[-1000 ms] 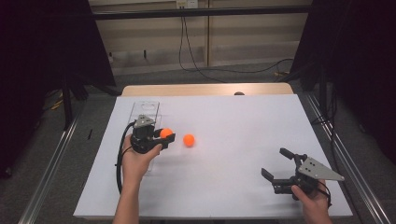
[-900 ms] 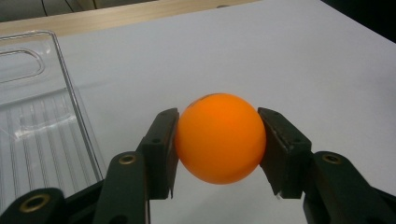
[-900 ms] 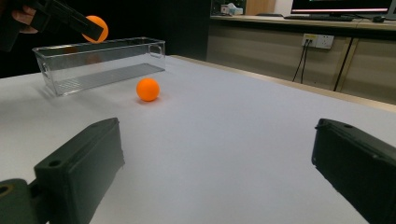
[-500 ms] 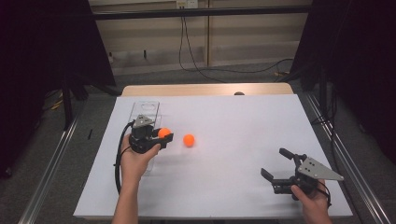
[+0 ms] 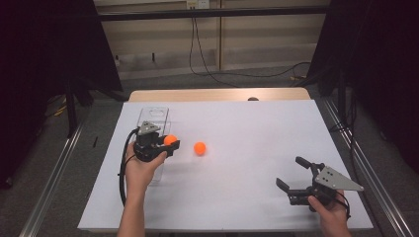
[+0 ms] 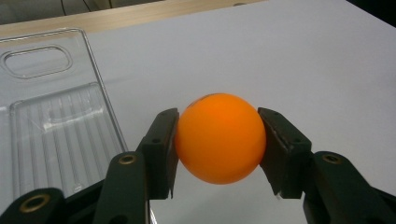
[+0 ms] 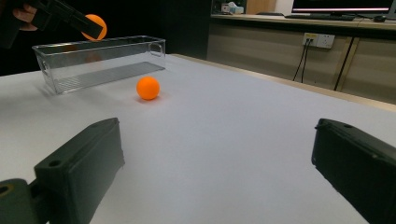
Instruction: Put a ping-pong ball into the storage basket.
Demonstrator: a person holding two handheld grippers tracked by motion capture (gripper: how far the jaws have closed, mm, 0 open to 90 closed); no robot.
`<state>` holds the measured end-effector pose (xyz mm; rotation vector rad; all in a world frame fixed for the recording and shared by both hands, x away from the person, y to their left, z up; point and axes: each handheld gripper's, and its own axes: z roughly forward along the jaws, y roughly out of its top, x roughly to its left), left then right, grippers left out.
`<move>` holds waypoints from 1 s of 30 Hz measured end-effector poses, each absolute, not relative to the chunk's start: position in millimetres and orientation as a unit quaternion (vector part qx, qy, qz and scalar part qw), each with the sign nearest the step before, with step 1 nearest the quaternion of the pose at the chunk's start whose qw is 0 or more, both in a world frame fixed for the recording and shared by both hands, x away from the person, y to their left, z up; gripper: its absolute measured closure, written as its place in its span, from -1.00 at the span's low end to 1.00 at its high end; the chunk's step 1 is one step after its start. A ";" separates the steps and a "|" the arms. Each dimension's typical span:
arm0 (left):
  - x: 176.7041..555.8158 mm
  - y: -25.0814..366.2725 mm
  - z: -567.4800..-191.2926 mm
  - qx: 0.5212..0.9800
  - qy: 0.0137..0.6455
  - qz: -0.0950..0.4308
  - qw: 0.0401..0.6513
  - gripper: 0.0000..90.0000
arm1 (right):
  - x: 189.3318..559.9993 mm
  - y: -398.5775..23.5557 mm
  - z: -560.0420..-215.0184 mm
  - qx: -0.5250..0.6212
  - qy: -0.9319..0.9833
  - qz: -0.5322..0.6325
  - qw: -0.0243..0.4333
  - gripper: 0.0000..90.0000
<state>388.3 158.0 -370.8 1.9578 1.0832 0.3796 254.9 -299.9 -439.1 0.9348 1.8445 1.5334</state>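
Orange ball [image 6: 219,137] – clamped in left tongs [image 5: 165,144] | right tongs [image 5: 295,174] – wide apart, empty

A white-topped rectangular table [image 5: 257,123] with a light wooden far edge [image 5: 217,94] stands on a grey carpeted floor [image 5: 99,123], flanked by dark black curtains [image 5: 44,59] on both sides. Behind it runs a beige panelled wall [image 5: 257,34] with black cables [image 5: 202,54] hanging down. A white wall socket [image 7: 316,40] sits under what seems a dark monitor [image 7: 343,6].
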 end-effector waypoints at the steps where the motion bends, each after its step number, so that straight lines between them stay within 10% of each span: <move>1: 388.3 158.0 -371.0 0.780 0.435 0.152 0.424 0.13 | 254.8 -299.9 -439.0 0.348 0.689 0.571 0.279 -0.96; 30: 389.1 169.3 -370.4 0.774 0.444 0.168 0.419 0.13 | 254.5 -300.2 -438.7 0.347 0.688 0.572 0.281 -0.96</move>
